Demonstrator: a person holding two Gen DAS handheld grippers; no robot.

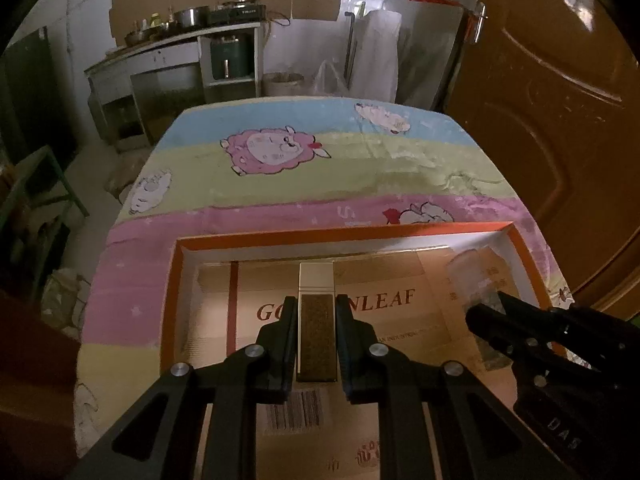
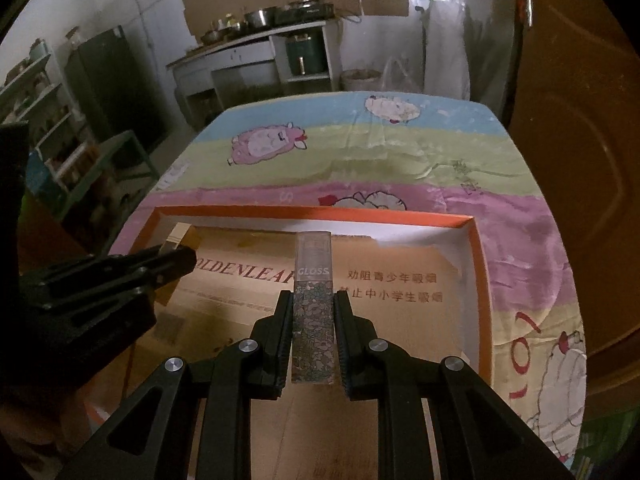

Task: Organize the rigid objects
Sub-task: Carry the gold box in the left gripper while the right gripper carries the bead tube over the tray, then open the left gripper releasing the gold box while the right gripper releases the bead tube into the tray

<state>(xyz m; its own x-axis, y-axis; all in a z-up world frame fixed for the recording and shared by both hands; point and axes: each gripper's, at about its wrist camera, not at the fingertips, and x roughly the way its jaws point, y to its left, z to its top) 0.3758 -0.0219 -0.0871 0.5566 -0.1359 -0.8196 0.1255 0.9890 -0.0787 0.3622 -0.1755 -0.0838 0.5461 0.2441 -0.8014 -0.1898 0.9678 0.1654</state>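
My left gripper (image 1: pixel 316 300) is shut on a slim box with a white cap end and a brown glittery body (image 1: pixel 316 332), held over the orange-rimmed tray (image 1: pixel 340 232). In the right wrist view, my right gripper (image 2: pixel 313 294) is shut on a clear "GLOSS" box with a grey flower pattern (image 2: pixel 313 308), also above the tray (image 2: pixel 320 213). The tray floor is lined with brown "GOLDENLEAF" cardboard (image 1: pixel 400 320). Each gripper shows in the other's view: the right gripper (image 1: pixel 486 306) with its floral box at the right, the left gripper (image 2: pixel 176 258) with its white-capped box (image 2: pixel 176 236) at the left.
The tray lies on a table under a striped cloth with cartoon sheep (image 1: pixel 320 176). A brown wooden door (image 1: pixel 560 120) stands close on the right. Beyond the table's far edge are a kitchen counter with pots (image 1: pixel 180 36) and a green shelf frame (image 1: pixel 40 200) at the left.
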